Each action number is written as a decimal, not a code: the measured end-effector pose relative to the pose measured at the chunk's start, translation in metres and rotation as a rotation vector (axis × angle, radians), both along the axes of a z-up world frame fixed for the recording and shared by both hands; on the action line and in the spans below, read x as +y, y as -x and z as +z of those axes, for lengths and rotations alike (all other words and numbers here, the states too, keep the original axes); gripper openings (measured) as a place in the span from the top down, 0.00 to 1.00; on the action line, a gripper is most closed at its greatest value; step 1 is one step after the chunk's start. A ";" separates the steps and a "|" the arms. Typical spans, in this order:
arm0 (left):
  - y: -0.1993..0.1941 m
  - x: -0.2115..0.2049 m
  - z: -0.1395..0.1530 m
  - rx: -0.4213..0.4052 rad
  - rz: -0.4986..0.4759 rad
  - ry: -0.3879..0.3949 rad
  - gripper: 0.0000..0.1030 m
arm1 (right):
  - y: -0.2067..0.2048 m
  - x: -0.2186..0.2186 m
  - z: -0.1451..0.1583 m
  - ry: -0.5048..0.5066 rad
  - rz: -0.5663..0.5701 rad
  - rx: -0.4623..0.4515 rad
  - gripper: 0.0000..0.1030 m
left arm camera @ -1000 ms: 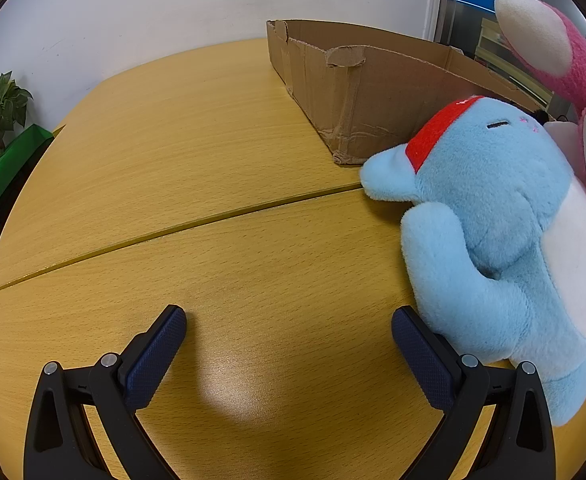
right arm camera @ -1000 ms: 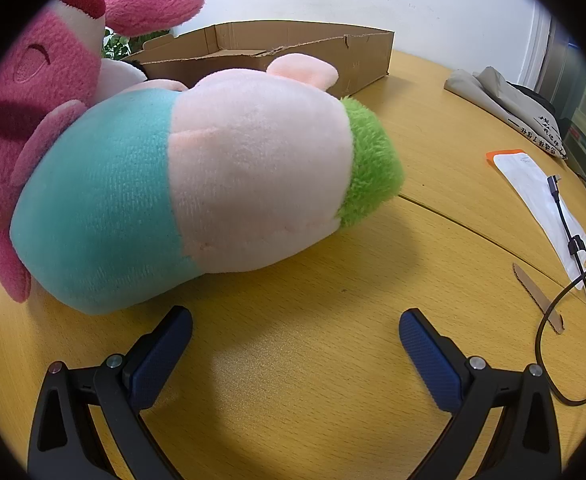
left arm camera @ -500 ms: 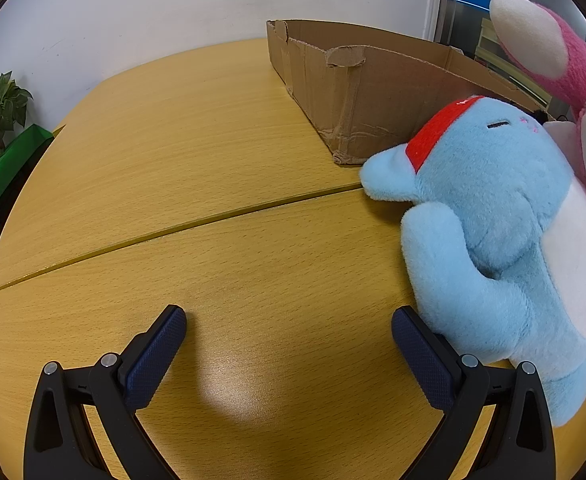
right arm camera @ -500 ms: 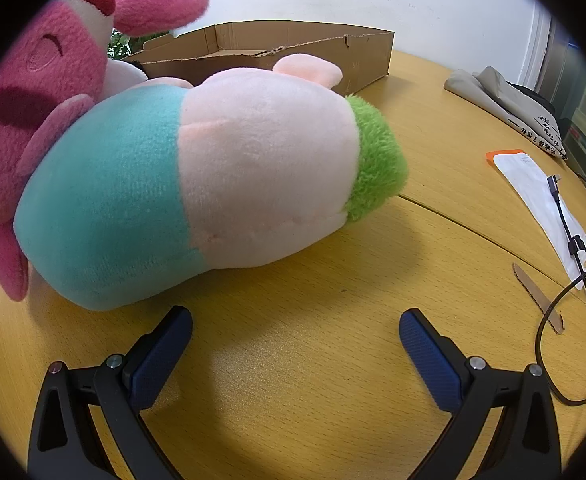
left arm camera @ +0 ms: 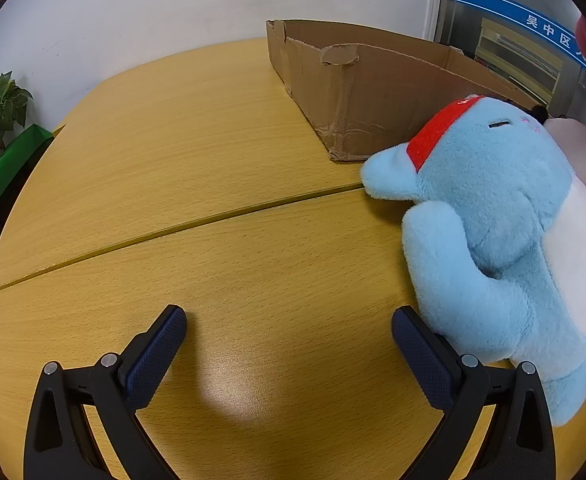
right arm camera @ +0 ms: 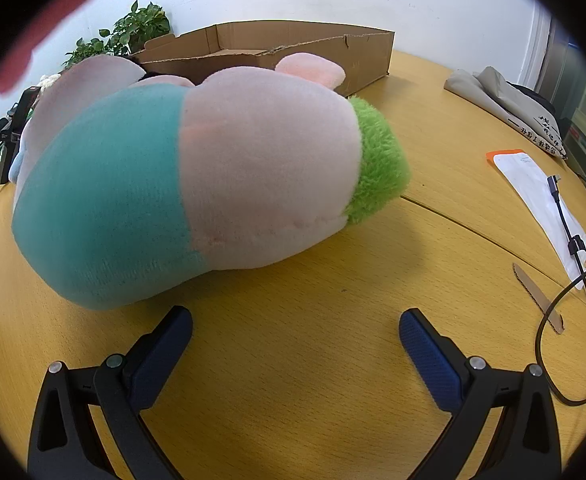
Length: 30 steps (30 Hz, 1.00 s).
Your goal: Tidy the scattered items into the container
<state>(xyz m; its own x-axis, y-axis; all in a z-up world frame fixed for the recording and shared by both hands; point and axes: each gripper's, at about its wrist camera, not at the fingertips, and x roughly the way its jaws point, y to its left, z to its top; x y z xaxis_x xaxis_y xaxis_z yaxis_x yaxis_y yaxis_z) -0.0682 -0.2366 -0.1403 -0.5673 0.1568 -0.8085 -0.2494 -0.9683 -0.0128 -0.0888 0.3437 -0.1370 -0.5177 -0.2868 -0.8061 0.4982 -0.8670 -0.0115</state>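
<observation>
Plush toy (right arm camera: 197, 184) is lying just ahead of the released right gripper (right arm camera: 295, 332), risking rolling away if nudged off-centre.

Both views are bright and evenly lit from overhead. A pale patch of glare sits on the bench (left arm camera: 233, 396) between the jaws in the left wrist view. Shadows are soft, darkest under the plush toy (right arm camera: 197, 184). Fisheye distortion bends the bench edges, and black vignetting rings each frame. A blurred red shape (right arm camera: 53, 28) smears the right view's upper-left corner.
</observation>
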 end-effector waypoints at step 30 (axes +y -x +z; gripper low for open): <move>-0.002 0.002 0.001 0.000 -0.002 0.000 0.00 | 0.000 0.000 0.000 0.000 0.003 0.000 0.00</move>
